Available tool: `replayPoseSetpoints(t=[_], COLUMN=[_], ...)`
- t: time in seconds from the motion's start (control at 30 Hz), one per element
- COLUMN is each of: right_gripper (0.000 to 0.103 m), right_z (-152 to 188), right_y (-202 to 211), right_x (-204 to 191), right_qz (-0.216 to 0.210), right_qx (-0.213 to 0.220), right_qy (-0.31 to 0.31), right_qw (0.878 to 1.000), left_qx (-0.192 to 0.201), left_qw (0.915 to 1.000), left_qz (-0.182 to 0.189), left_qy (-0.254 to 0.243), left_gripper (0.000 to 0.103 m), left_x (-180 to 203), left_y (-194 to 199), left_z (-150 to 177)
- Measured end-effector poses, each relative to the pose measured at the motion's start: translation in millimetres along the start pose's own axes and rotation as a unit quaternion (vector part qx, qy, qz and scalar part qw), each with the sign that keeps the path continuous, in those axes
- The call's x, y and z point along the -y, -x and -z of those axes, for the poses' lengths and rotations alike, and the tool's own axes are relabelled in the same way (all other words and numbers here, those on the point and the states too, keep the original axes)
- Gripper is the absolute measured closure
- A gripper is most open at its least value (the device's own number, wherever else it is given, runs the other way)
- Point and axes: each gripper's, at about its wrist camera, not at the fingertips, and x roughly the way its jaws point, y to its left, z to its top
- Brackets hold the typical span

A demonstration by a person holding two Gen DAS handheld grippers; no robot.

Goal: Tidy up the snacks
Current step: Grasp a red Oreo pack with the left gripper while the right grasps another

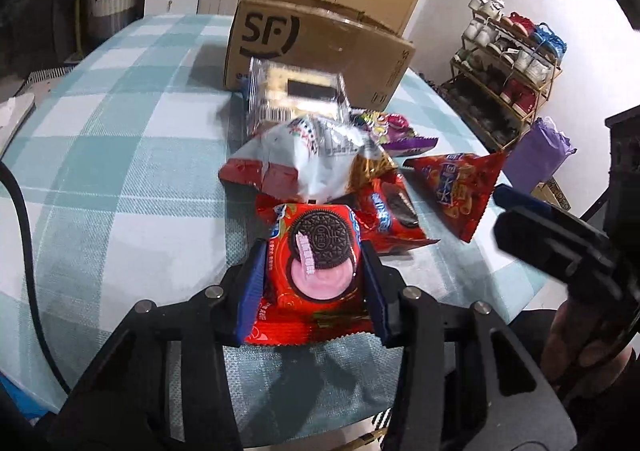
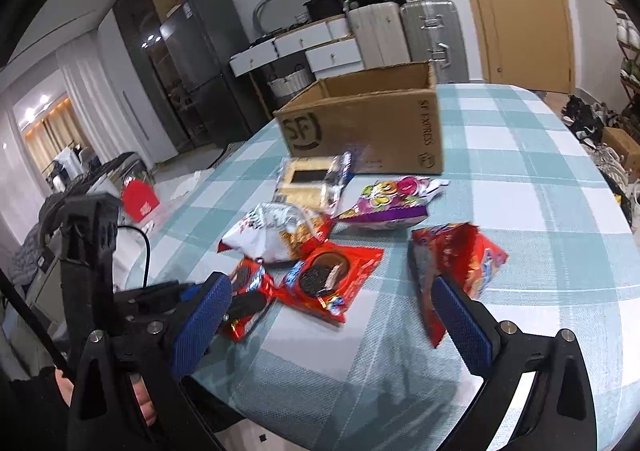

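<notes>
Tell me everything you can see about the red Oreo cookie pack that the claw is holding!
The Oreo pack is a shiny red plastic wrapper with crimped, zigzag ends. Its front shows a dark sandwich cookie over a swirl of pink cream, with a blue logo at the corners. It lies face up, still sealed, at the near end of the snack pile on the checked tablecloth. The left claw is shut on it, blue pads pressing both its sides. Another Oreo pack sits just behind.

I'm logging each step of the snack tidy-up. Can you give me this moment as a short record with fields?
surface: table with checked cloth
container: open cardboard box, upright at the far side
left tongs: shut on red Oreo packet
right tongs: open, empty, above the cloth
loose snacks: second Oreo packet, white bag, purple bag, red triangular bag, clear tray pack
</notes>
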Motion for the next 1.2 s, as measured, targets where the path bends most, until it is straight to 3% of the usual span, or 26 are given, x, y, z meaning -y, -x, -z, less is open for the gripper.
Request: replayPoseSetpoints(t=[0.3,0.47,0.6,0.77,0.87,0.93,1.2], right_gripper=[0.001,0.001,0.001,0.002,0.007,0.017,0.026], right_z=[2,-1,-3,-2,-1,-1,-8], right_y=[-11,-28,-44,-57,-69,-79,-100], right_x=[-12,-5,-5,-18,-22,-20,-18], right_qz=[0.002,0.013,0.017,0.036,0.050,0.050,0.081], right_qx=[-0.020,-0.042,-0.061,-0.072,-0.086,-0.100,-0.113], right_qy=[0.032,0.014,0.007,0.042,0.054,0.051,0.053], right_qw=[0.999,0.999,0.998,0.996,0.994,0.992,0.989], left_qx=[0.019,0.047,0.059,0.062,0.068,0.077,0.079], left_qw=[0.9997,0.9982,0.9971,0.9967,0.9959,0.9946,0.9929], left_qz=[-0.006,-0.014,0.004,0.032,0.037,0.041,0.047], left_qy=[0.010,0.035,0.048,0.041,0.046,0.058,0.076], left_gripper=[0.061,0.061,0.061,0.061,0.061,0.061,0.061], left_x=[-8,-25,-34,-31,-32,-37,-47], left_y=[21,38,49,55,60,63,67], left_z=[5,1,1,1,2,2,2])
